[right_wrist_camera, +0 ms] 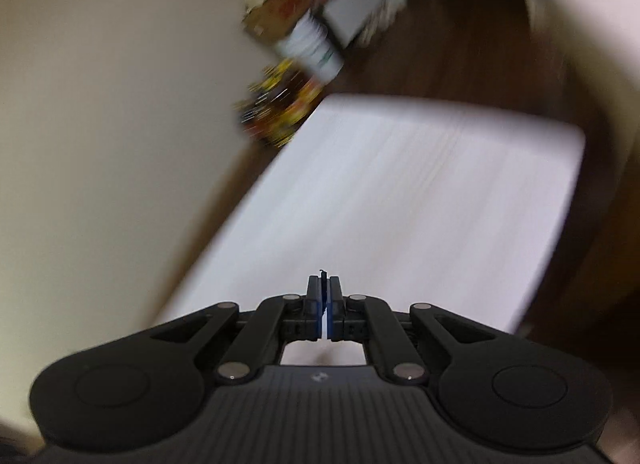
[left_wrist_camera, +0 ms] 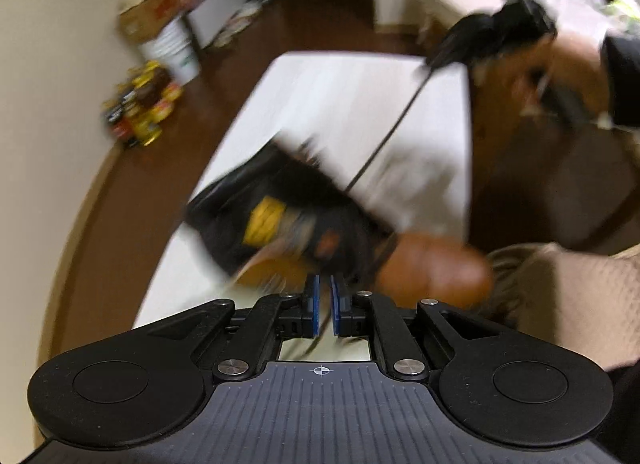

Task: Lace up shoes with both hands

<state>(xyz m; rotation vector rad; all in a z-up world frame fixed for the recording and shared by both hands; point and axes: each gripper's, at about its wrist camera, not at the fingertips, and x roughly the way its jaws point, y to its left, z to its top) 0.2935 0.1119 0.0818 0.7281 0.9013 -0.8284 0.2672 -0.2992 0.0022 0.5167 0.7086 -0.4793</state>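
In the blurred left wrist view, a black shoe (left_wrist_camera: 280, 216) with a yellow label and a tan sole lies tilted on the white table (left_wrist_camera: 352, 104). My left gripper (left_wrist_camera: 325, 296) hovers just in front of it, blue pads shut on a black lace strand. A second lace strand (left_wrist_camera: 384, 140) runs taut from the shoe up to my right gripper (left_wrist_camera: 436, 60), held high at the upper right by a hand. In the right wrist view my right gripper (right_wrist_camera: 324, 292) is shut on the black lace tip (right_wrist_camera: 322, 273), which pokes out above the pads. The shoe is out of that view.
A brown rounded shape (left_wrist_camera: 432, 272) sits beside the shoe, too blurred to identify. Beige trousers (left_wrist_camera: 568, 304) are at the right. Cans and jars (left_wrist_camera: 140, 108), a white bucket (left_wrist_camera: 172, 48) and a cardboard box (left_wrist_camera: 144, 16) stand on the dark floor left of the table.
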